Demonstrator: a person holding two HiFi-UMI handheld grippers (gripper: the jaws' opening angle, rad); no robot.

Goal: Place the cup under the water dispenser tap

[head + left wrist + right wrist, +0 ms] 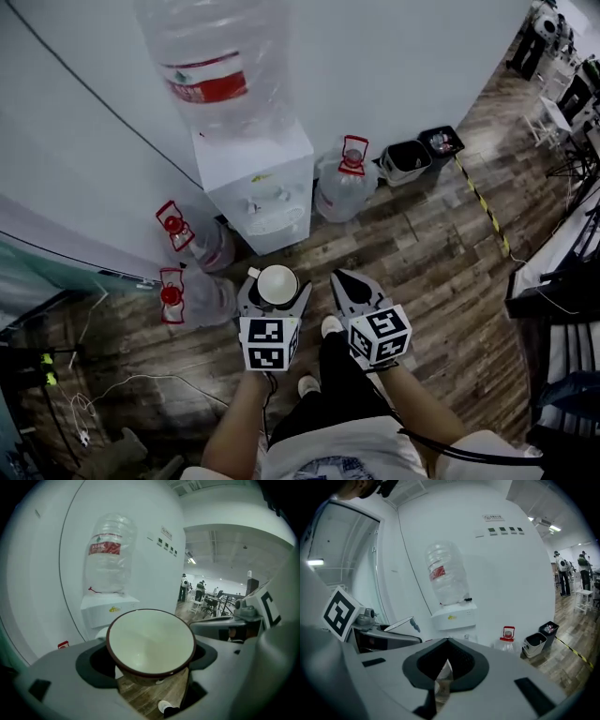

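A white cup [277, 284] with a dark red rim sits upright between the jaws of my left gripper [276, 287], which is shut on it. In the left gripper view the cup [151, 647] fills the middle, empty inside. The white water dispenser [259, 183] stands just ahead against the wall, with a large clear bottle [217, 64] on top; its taps [265, 202] face me. The dispenser [108, 608] shows beyond the cup. My right gripper [349, 289] hangs beside the left one, shut and empty; the dispenser [453, 618] lies ahead of it.
Spare water bottles with red caps stand on the wooden floor: two left of the dispenser [192, 242] and one on its right [343, 187]. Two small bins [422, 155] sit by the wall further right. Cables lie at the lower left. My feet [319, 356] are below the grippers.
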